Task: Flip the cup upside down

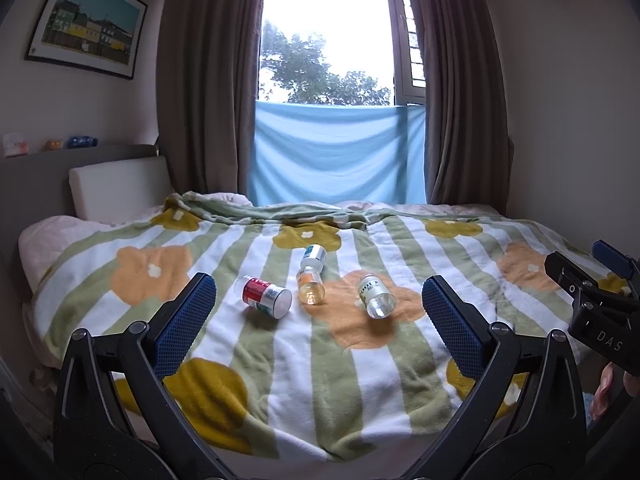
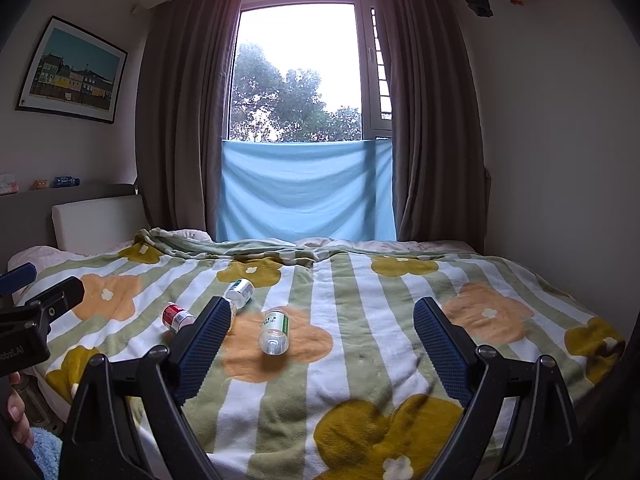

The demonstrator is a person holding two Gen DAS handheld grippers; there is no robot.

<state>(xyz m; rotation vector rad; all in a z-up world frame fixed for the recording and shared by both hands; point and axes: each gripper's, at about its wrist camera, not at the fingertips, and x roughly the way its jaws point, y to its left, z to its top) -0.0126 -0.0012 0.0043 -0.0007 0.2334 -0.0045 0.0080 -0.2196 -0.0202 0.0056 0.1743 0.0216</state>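
Note:
Several small cups lie on their sides on the flowered blanket (image 1: 360,380). A red-and-white cup (image 1: 267,295) lies left, a clear amber cup (image 1: 310,287) in the middle with a white-and-blue cup (image 1: 314,255) behind it, and a clear cup with green print (image 1: 375,295) right. In the right wrist view they show as the red cup (image 2: 177,317), the white-and-blue cup (image 2: 240,292) and the clear green-print cup (image 2: 274,331). My left gripper (image 1: 320,312) is open and empty, short of the cups. My right gripper (image 2: 322,334) is open and empty, with the clear cup just left of centre between its fingers.
The bed fills the foreground, with a headboard shelf (image 1: 60,152) and pillow (image 1: 116,184) at the left. Curtains (image 1: 200,80) and a blue cloth (image 1: 336,152) hang at the window behind. The other gripper shows at the frame edge in the left wrist view (image 1: 596,300) and the right wrist view (image 2: 28,320).

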